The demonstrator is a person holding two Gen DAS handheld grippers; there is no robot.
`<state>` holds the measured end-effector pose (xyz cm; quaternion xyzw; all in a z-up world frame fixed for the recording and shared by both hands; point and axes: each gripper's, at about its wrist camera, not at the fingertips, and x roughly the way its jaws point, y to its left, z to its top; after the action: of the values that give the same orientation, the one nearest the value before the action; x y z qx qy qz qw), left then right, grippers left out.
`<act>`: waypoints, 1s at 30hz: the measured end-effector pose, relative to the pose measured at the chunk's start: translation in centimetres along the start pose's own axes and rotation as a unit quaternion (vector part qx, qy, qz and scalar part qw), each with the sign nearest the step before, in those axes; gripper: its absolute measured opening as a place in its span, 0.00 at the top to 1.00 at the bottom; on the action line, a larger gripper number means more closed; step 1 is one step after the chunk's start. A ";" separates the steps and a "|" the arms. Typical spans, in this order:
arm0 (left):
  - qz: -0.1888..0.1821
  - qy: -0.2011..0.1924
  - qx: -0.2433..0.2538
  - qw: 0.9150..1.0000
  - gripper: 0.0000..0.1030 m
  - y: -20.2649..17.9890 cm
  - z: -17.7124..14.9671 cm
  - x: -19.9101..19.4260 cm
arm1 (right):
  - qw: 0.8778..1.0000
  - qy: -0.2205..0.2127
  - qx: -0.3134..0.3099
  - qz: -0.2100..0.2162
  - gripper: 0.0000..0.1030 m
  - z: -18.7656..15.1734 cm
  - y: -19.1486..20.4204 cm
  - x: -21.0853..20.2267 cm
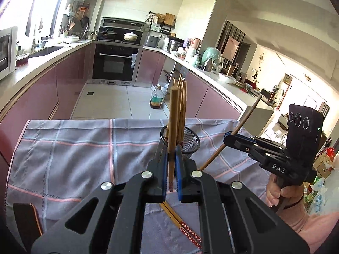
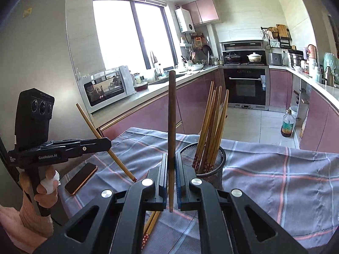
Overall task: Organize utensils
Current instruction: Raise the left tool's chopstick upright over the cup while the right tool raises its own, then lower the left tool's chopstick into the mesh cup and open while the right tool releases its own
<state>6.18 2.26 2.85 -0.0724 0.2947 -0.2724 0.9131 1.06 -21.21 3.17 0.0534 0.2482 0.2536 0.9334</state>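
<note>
The left tool [image 1: 172, 165] pinches one chopstick [image 1: 174, 114] upright – the right tool [image 2: 171, 169] pinches a darker chopstick [image 2: 171, 105]. The mesh cup [image 2: 203, 158] of chopsticks stands at one o'clock on the clothed worktop [image 2: 275, 180]; a loose pair [image 1: 180, 222] lies at six.

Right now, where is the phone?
The phone lies flat on the checked cloth, at the left of the right wrist view, below the left gripper and left of the mesh holder.

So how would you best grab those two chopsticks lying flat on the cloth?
Take the two lying chopsticks at their bare wooden stretch, coming straight down from above, jaws across them. They lie flat and side by side on the cloth, so one pinch could catch both.
</note>
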 end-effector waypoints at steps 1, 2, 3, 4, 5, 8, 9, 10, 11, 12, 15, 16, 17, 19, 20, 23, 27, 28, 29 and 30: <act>0.000 -0.005 -0.002 1.000 0.93 -0.1 0.4 -0.1 | 1.000 -0.003 0.000 0.000 0.95 0.2 0.1 -0.1; -0.001 -0.008 -0.003 1.000 0.93 -0.2 0.8 -0.2 | 1.000 -0.006 -0.001 -0.001 0.95 0.4 0.1 -0.1; -0.001 -0.012 -0.005 1.000 0.93 -0.2 1.2 -0.2 | 1.000 -0.009 -0.003 -0.003 0.95 0.7 0.1 -0.1; -0.001 -0.014 -0.006 1.000 0.93 -0.3 1.6 -0.1 | 1.000 -0.011 -0.004 -0.004 0.95 0.9 0.0 -0.2; -0.003 -0.017 -0.006 1.000 0.93 -0.4 2.0 -0.2 | 1.000 -0.014 -0.005 -0.005 0.95 1.1 -0.1 -0.3; -0.006 -0.024 -0.003 1.000 0.93 -0.7 3.1 0.1 | 1.000 -0.023 -0.007 -0.007 0.95 1.9 -0.2 -0.4; -0.008 -0.026 -0.002 1.000 0.93 -0.9 3.5 0.2 | 1.000 -0.026 -0.008 -0.008 0.95 2.2 -0.2 -0.5; -0.008 -0.029 0.000 1.000 0.93 -1.1 3.9 0.2 | 0.999 -0.029 -0.009 -0.009 0.95 2.5 -0.2 -0.6; -0.008 -0.031 0.001 0.999 0.93 -1.2 4.2 0.3 | 0.999 -0.032 -0.010 -0.010 0.95 2.7 -0.2 -0.7; -0.008 -0.034 0.003 0.999 0.93 -1.4 4.6 0.3 | 0.999 -0.036 -0.012 -0.011 0.95 3.0 -0.2 -0.8; -0.010 -0.042 0.007 0.999 0.93 -1.8 5.6 0.1 | 0.999 -0.046 -0.016 -0.014 0.95 3.6 -0.3 -1.1; -0.009 -0.044 0.007 0.999 0.93 -1.9 5.9 0.1 | 0.998 -0.050 -0.017 -0.015 0.95 3.9 -0.3 -1.3; -0.009 -0.047 0.008 0.999 0.93 -2.0 6.2 0.1 | 0.998 -0.054 -0.017 -0.017 0.95 4.0 -0.4 -1.3; -0.007 -0.052 0.011 0.999 0.93 -2.2 6.9 0.1 | 0.998 -0.061 -0.018 -0.019 0.95 4.3 -0.5 -1.5; -0.006 -0.054 0.013 0.998 0.93 -2.3 7.1 0.2 | 0.998 -0.065 -0.018 -0.021 0.95 4.5 -0.6 -1.6; -0.007 -0.057 0.016 0.998 0.93 -2.7 7.8 0.2 | 0.997 -0.075 -0.017 -0.023 0.95 5.0 -0.8 -1.8; 0.000 -0.058 0.020 0.998 0.93 -3.0 8.5 0.5 | 0.996 -0.085 -0.018 -0.031 0.95 5.5 -1.3 -1.7; 0.002 -0.058 0.020 0.998 0.93 -3.1 8.7 0.7 | 0.996 -0.086 -0.017 -0.031 0.95 5.6 -1.3 -1.7; 0.002 -0.057 0.021 0.998 0.93 -3.3 8.8 0.7 | 0.995 -0.088 -0.015 -0.032 0.95 5.7 -1.4 -1.6; 0.004 -0.056 0.023 0.998 0.93 -3.4 8.9 0.9 | 0.995 -0.090 -0.014 -0.033 0.95 5.8 -1.6 -1.6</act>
<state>10.38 -1.32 10.68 -0.0658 0.2369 -0.2712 0.9306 3.39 -23.20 8.52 0.0549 0.1611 0.2207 0.9604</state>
